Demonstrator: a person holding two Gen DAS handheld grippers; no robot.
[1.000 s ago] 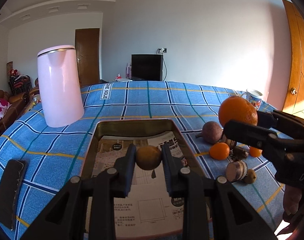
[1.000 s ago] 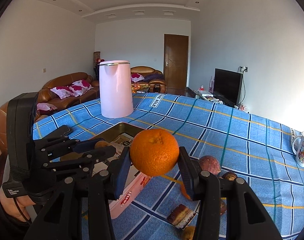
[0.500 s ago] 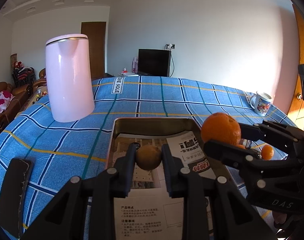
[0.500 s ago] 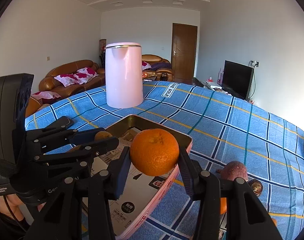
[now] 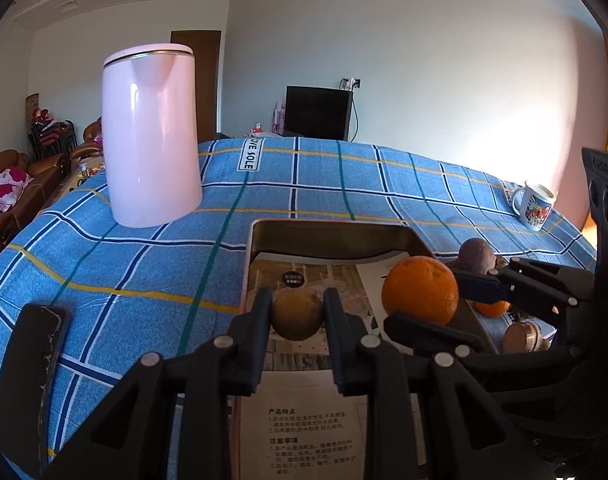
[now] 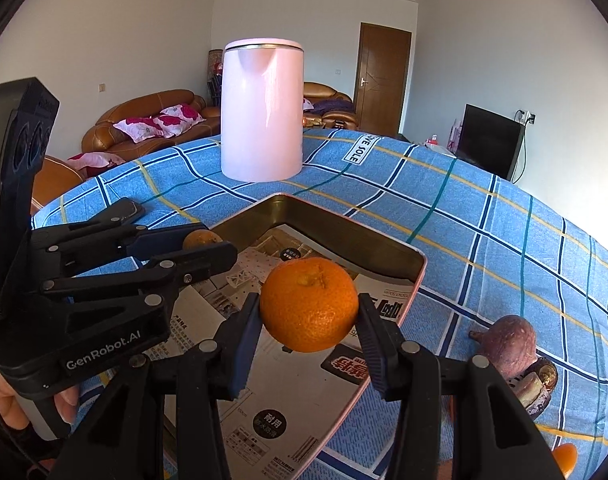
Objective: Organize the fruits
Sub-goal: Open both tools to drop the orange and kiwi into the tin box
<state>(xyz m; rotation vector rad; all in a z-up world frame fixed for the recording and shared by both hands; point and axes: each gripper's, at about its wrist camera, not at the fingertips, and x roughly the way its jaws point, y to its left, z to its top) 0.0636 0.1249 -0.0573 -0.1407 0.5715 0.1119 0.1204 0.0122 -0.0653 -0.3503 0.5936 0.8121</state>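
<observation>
two fruits are hanging over the tin tray (image 5: 332, 229) at once: my left gripper (image 5: 298, 316) is clamping a small brownish fruit (image 5: 297, 315) between its pads, while my right gripper (image 6: 309, 312) is squeezing a large orange (image 6: 309, 304) just to its right. both are hovering above the paper lining (image 6: 264, 344) of the tray, which is sitting on the blue checked tablecloth (image 5: 144, 264) in front of the pink kettle (image 5: 152, 136). to my eye, the placing is what is in hand, and doing it well means lowering each fruit until it is nearly touching the paper before easing the pads apart, since round fruit is likely to roll on a slick sheet. i am judging it wise to set them apart from each other and away from the near rim, one at a time, so the grippers are not bumping. more fruit, including a purplish one (image 6: 508, 340) and a small orange one (image 5: 492, 308), is waiting on the cloth to the right of the tray.
</observation>
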